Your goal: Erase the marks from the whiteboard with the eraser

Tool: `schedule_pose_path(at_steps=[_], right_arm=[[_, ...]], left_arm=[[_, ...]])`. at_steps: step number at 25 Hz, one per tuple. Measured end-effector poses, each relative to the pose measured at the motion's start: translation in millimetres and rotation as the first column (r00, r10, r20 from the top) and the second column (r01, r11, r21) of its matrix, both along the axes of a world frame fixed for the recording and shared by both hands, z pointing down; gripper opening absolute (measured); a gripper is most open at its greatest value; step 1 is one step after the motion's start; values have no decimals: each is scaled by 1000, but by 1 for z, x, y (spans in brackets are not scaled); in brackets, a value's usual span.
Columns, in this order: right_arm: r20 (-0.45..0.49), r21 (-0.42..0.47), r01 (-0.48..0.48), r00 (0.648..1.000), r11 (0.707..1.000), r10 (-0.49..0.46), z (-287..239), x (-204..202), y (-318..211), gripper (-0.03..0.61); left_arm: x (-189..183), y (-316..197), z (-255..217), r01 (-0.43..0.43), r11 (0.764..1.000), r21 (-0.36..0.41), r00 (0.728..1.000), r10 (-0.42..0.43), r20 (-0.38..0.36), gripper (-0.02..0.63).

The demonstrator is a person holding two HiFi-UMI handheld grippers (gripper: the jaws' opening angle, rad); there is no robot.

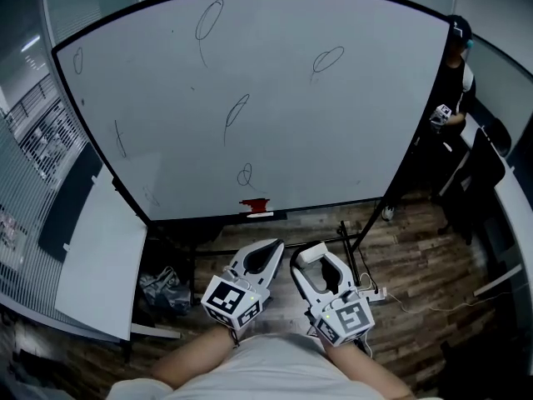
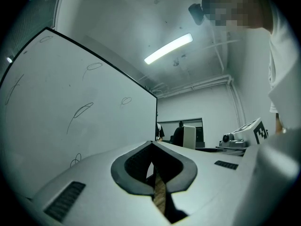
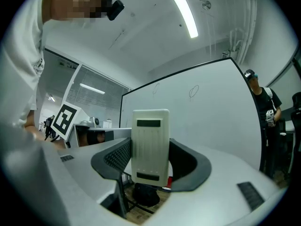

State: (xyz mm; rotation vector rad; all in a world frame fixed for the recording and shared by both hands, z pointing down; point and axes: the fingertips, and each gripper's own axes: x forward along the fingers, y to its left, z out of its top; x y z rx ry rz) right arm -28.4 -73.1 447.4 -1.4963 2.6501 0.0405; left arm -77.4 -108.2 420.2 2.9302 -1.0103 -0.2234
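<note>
Whiteboard [image 1: 350,140]: six marks [image 1: 238,108] (one eraser [image 3: 149,145])

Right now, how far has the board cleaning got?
Barely begun. Done: the eraser is picked up, clamped in the right gripper. In hand: nothing wiped yet; both grippers sit low, apart from the whiteboard, the left gripper shut and empty. Left: all the pen marks, several loops and strokes across the board.

The left gripper [image 1: 268,248] sits just left of the right gripper [image 1: 314,253], before the whiteboard [image 1: 250,98]. The eraser [image 3: 150,145] stands between the latter's jaws.
</note>
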Motion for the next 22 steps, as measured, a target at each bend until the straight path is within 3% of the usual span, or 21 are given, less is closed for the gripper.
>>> schedule_pose_path(at_steps=[7,14,22], right_arm=[[2,-13,23,1000,1000,-23,2,29,-37,236],[1,-5,95,995,995,-95,-5,74,-86,236],[-47,74,182,983,980,-179,-55,121,-138,236]], left_arm=[[27,-36,-2,25,1000,7,1000,-25,10,6],[68,-85,-12,105,994,35,994,-106,32,6],[110,-134,-56,208,973,102,977,-212,30,6]])
